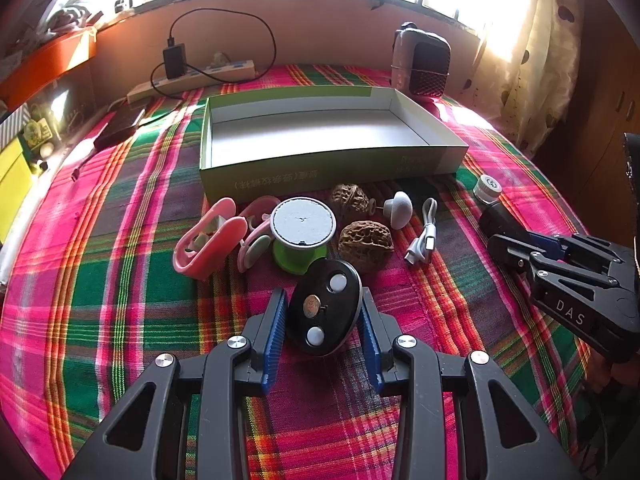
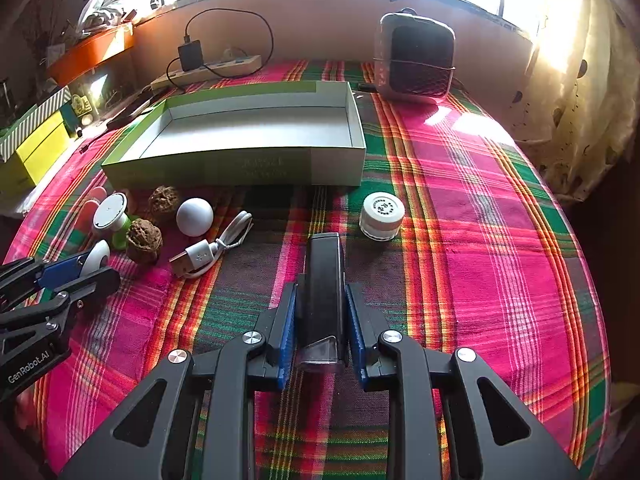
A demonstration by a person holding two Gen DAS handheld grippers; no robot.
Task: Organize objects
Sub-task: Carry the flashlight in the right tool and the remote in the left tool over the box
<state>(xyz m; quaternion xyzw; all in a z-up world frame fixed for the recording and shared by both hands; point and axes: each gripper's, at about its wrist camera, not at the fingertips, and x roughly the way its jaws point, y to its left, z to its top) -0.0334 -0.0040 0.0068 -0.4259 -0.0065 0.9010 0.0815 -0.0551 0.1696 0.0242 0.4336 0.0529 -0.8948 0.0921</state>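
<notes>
An empty green and white box stands open on the plaid cloth. My left gripper is shut on a black oval device with two white pads. My right gripper is shut on a long black rectangular device; it also shows in the left wrist view. In front of the box lie a pink clip, a green spool with a white top, two walnuts, a white knob, a white USB cable and a small white jar.
A small heater stands behind the box on the right. A power strip with a black charger lies along the back wall. Yellow and striped boxes sit at the left edge. A curtain hangs at right.
</notes>
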